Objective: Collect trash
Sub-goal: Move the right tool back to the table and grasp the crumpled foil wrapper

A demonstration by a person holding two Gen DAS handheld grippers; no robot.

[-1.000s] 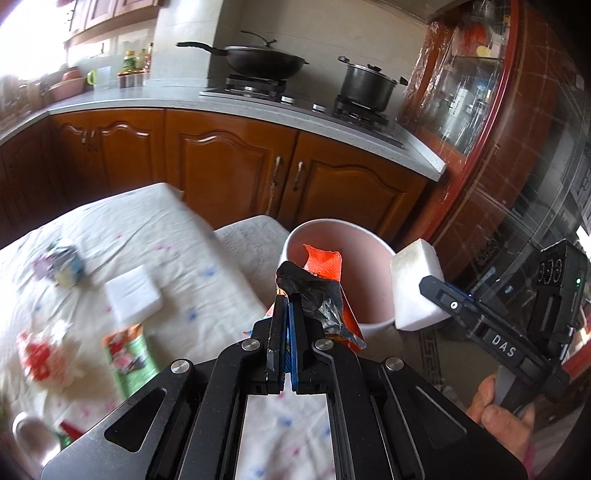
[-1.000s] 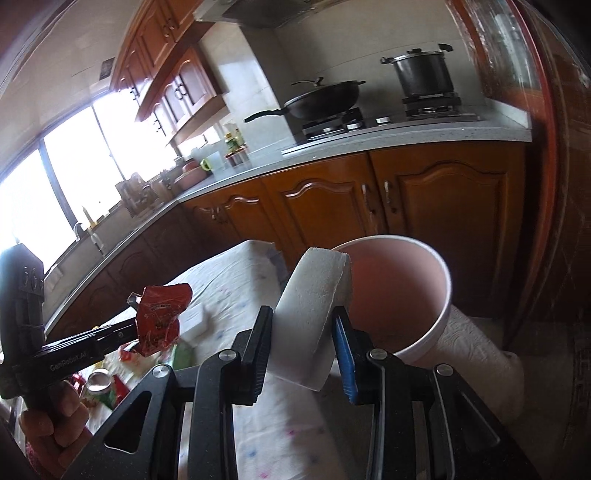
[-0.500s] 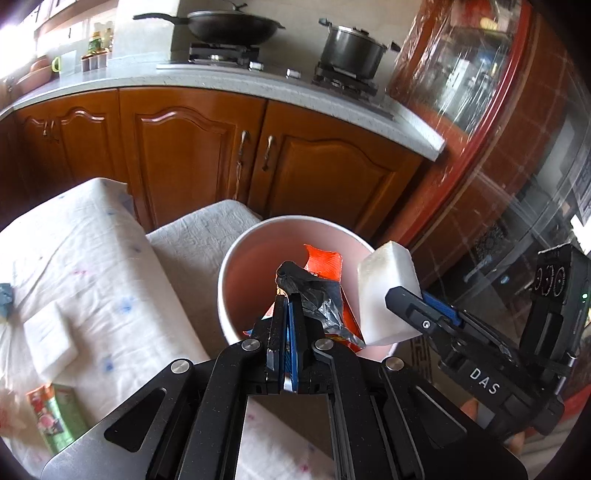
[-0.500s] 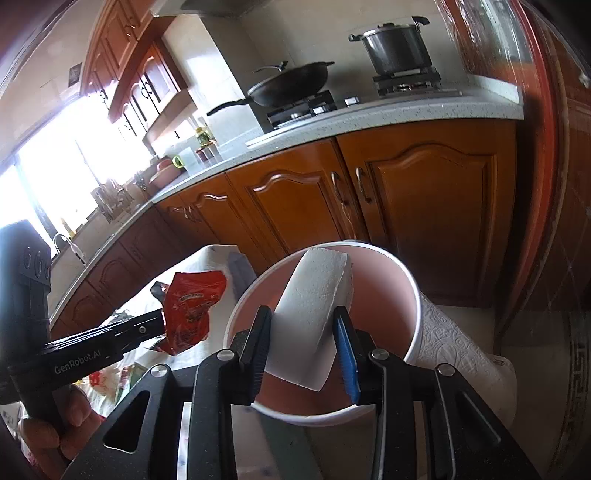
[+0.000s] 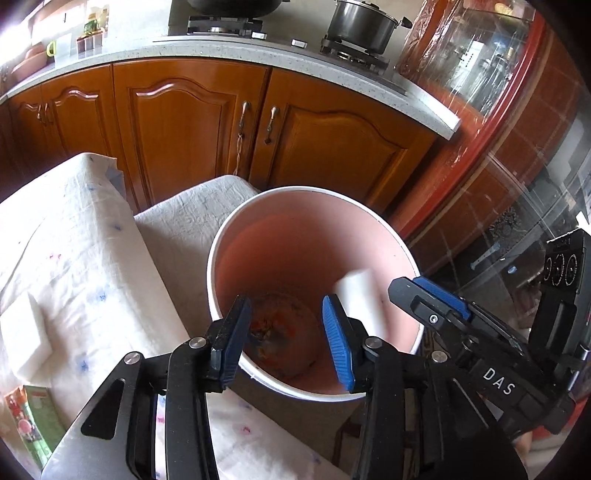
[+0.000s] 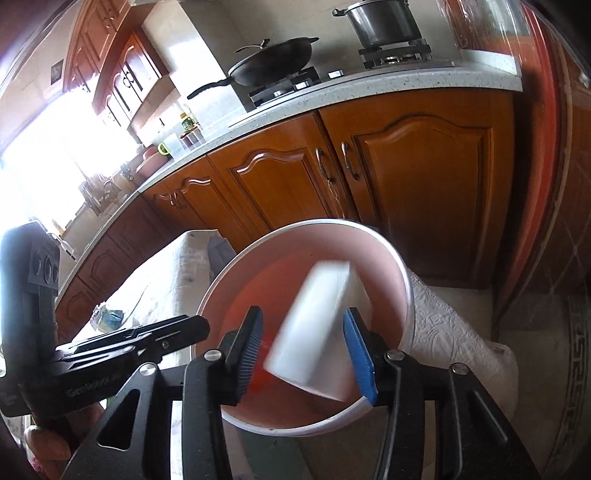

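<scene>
A pink bucket (image 5: 295, 190) with a white rim stands beside the table. Over it hangs my left gripper (image 5: 285, 306), jaws opening, with nothing between them. The red wrapper (image 5: 277, 332) lies at the bucket's bottom. In the right wrist view my right gripper (image 6: 303, 317) is also above the bucket (image 6: 314, 223), jaws opening. A white foam block (image 6: 317, 325), blurred, sits loose between its pads and clear of the left one. In the left wrist view the block (image 5: 360, 299) shows inside the bucket, by the right gripper (image 5: 424, 295).
A table with a white spotted cloth (image 5: 74, 240) lies left of the bucket, with another white block (image 5: 22, 332) and a green packet (image 5: 33, 417) on it. Wooden cabinets (image 5: 184, 129) stand behind, under a counter with a pot (image 5: 362, 22). A glass-fronted cabinet (image 5: 498, 92) is on the right.
Both grippers moved forward and down over the bucket. The left one opened and the red wrapper dropped in. The right one widened and the white block came loose.
</scene>
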